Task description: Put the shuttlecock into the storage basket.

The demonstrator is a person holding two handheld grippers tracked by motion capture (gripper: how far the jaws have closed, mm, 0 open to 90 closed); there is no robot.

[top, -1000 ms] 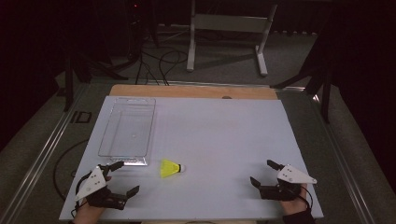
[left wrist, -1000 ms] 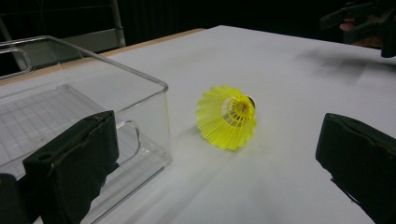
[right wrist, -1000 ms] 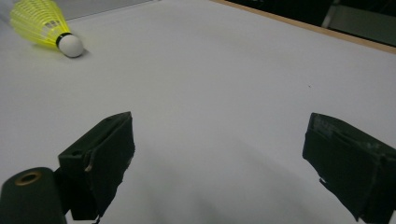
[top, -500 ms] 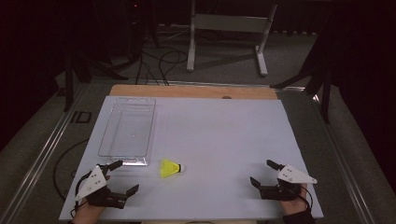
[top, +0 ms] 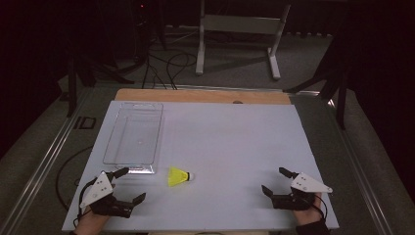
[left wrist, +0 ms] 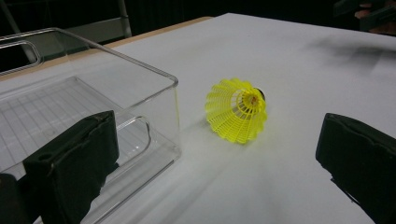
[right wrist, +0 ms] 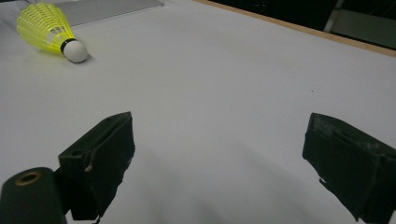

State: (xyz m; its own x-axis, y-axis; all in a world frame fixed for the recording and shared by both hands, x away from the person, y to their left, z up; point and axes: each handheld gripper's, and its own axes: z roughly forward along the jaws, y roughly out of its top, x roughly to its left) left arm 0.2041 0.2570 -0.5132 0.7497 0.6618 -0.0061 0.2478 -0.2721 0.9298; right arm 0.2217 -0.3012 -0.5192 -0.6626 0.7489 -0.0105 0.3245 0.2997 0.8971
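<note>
Yellow shuttlecock [top: 178, 176] lay lower centre, just beside clear tray [top: 133, 133]; white table [top: 235, 132] bare rightward. Left gripper [top: 130, 185] and right gripper [top: 274, 182] gaped wide, holding nothing. Right gripper view showed cork tip [right wrist: 74, 51].

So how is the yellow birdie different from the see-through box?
The shuttlecock is bright yellow with a netted skirt; the clear box is colourless with smooth walls. The shuttlecock is small and lies on its side; the clear box is much bigger and sits flat, open-topped. Both rest on the white table.
</note>
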